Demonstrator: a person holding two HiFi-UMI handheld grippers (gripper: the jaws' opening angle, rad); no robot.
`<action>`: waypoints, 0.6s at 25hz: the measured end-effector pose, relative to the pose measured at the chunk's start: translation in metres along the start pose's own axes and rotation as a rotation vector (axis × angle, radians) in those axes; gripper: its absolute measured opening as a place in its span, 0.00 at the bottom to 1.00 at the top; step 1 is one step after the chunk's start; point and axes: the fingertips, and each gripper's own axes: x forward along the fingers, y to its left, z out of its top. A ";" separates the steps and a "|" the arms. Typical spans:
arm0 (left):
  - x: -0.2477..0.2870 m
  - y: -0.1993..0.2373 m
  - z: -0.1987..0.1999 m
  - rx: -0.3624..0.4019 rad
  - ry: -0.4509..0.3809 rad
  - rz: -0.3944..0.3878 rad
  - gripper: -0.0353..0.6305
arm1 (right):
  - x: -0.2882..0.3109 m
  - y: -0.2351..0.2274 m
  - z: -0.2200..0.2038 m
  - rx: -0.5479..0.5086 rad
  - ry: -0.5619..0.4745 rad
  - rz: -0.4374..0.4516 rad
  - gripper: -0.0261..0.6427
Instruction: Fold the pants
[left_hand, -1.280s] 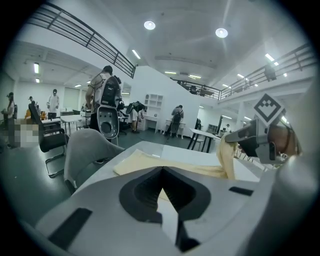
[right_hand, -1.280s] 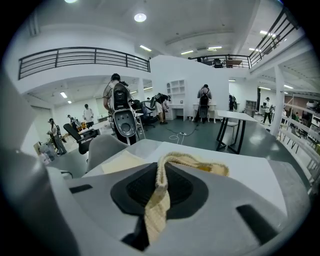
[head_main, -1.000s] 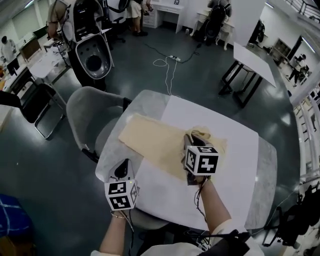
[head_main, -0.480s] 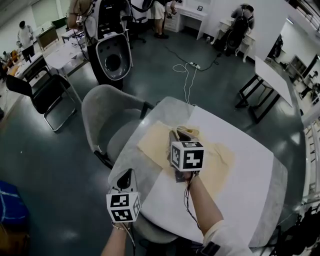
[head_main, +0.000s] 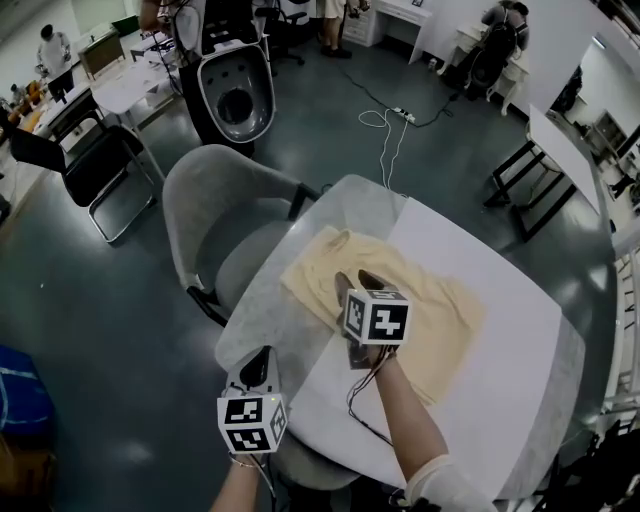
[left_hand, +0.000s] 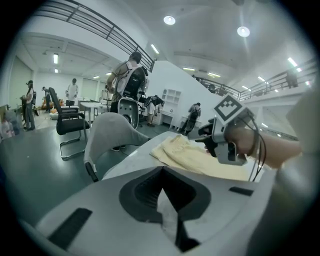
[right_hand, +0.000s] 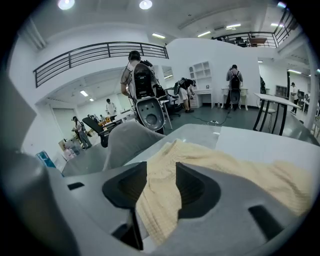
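Note:
The pale yellow pants (head_main: 430, 310) lie spread on the white table (head_main: 500, 390), one end reaching the grey strip at its left. My right gripper (head_main: 357, 280) hovers low over the left part of the pants, and its jaws are opening. In the right gripper view (right_hand: 161, 167) a strip of the cloth (right_hand: 235, 165) lies between the parted jaws, and the pads stand clear of it. My left gripper (head_main: 255, 358) hangs off the table's near left corner, apart from the pants (left_hand: 182, 152). Its tips (left_hand: 161, 172) meet with nothing between them.
A grey chair (head_main: 215, 215) stands against the table's left side. Beyond it are a white machine (head_main: 235, 95), a black folding chair (head_main: 80, 160) and a cable on the floor (head_main: 385, 130). Another table (head_main: 565, 150) stands at the far right. People stand at the back.
My right gripper has carried a raised bunch of cloth leftward and down, and its jaws have parted. The pants now lie flatter. My left gripper has sunk a little by the near left corner.

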 end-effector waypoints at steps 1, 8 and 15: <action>0.001 -0.001 -0.001 -0.003 -0.001 -0.001 0.06 | -0.002 -0.004 -0.003 0.004 0.000 -0.005 0.30; -0.003 -0.024 0.010 0.008 -0.014 -0.016 0.06 | -0.041 -0.026 -0.010 0.029 -0.014 -0.024 0.30; -0.017 -0.060 0.002 0.020 -0.011 -0.047 0.06 | -0.117 -0.070 -0.034 0.079 -0.054 -0.128 0.15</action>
